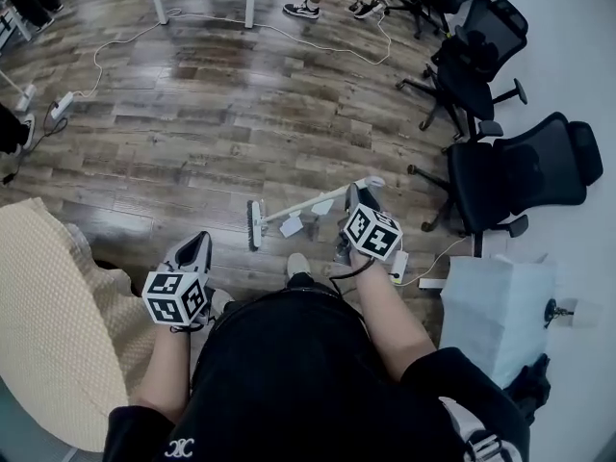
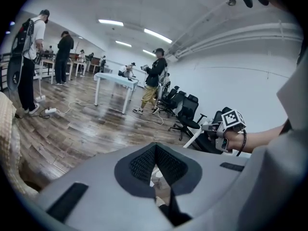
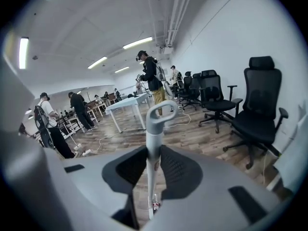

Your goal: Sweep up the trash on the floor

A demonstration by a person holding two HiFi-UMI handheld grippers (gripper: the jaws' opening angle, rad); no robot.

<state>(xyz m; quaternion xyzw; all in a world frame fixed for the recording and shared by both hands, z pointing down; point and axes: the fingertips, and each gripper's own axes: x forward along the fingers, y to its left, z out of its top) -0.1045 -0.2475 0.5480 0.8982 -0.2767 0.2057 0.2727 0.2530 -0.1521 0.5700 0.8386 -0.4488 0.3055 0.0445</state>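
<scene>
Wood floor (image 1: 192, 114), office chairs (image 1: 520, 171) alongside

Dark, glossy wood-plank floor (image 1: 192, 114) right across the room, catching pale reflections. Down the right side runs a plain white wall (image 1: 577, 56), with black mesh office chairs on wheeled bases (image 1: 520, 176) lined up against it. A white-legged table (image 2: 115, 81) stands mid-room, and a thin white cable (image 1: 135, 35) snakes over the boards to a white power strip (image 1: 61, 104). Overhead, long fluorescent strip lights (image 2: 111, 22) glow on the white ceiling (image 3: 96, 23), with pale pipes (image 3: 175, 8) running along it.
</scene>
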